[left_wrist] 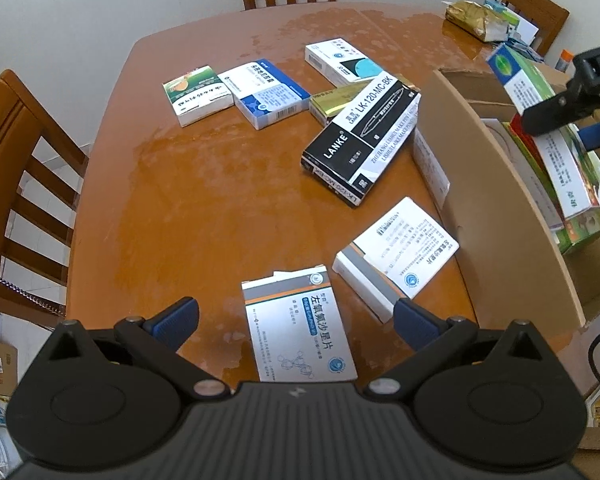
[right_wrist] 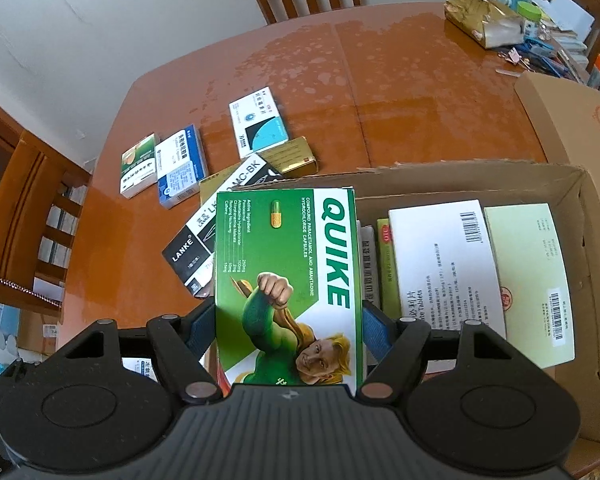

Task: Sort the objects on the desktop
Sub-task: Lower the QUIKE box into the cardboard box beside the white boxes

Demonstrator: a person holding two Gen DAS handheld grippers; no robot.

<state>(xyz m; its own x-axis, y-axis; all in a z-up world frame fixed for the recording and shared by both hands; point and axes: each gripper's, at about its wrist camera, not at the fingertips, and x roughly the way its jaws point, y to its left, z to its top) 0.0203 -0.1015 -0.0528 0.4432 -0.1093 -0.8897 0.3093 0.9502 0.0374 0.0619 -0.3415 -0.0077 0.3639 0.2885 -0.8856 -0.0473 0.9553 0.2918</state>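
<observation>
Above the open cardboard box (right_wrist: 592,216), the right tool (right_wrist: 288,328) clamps a green QUIKE capsule carton (right_wrist: 286,280) between its blue pads (right_wrist: 376,334), the carton held flat-face up over the box's near-left corner. Inside the box lie a white tablet carton (right_wrist: 444,264) and a pale green carton (right_wrist: 528,280) side by side, with narrower cartons standing on edge to their left. From the left wrist view the same right tool (left_wrist: 556,118) appears at the far right edge, over the box (left_wrist: 500,200), with the green carton (left_wrist: 520,80) in its grip.

The left tool (left_wrist: 296,318) hangs over the brown bench (left_wrist: 180,208) left of the box, its pads spread wide and holding nothing. Directly between them, lying on the bench, is a white medicine carton with a grey and orange band (left_wrist: 300,328). A second white carton (left_wrist: 400,252) lies just beside the box's raised flap. Further from the box, a black LANKE pen box (left_wrist: 360,136) leans across a gold carton (left_wrist: 332,102), and beyond them sit a white and teal carton (left_wrist: 340,60), a blue and white carton (left_wrist: 264,92) and a green and white carton (left_wrist: 198,94). Wooden chairs (left_wrist: 24,184) ring the bench, and a gold foil bag (left_wrist: 474,18) rests amid clutter at the corner behind the box.
</observation>
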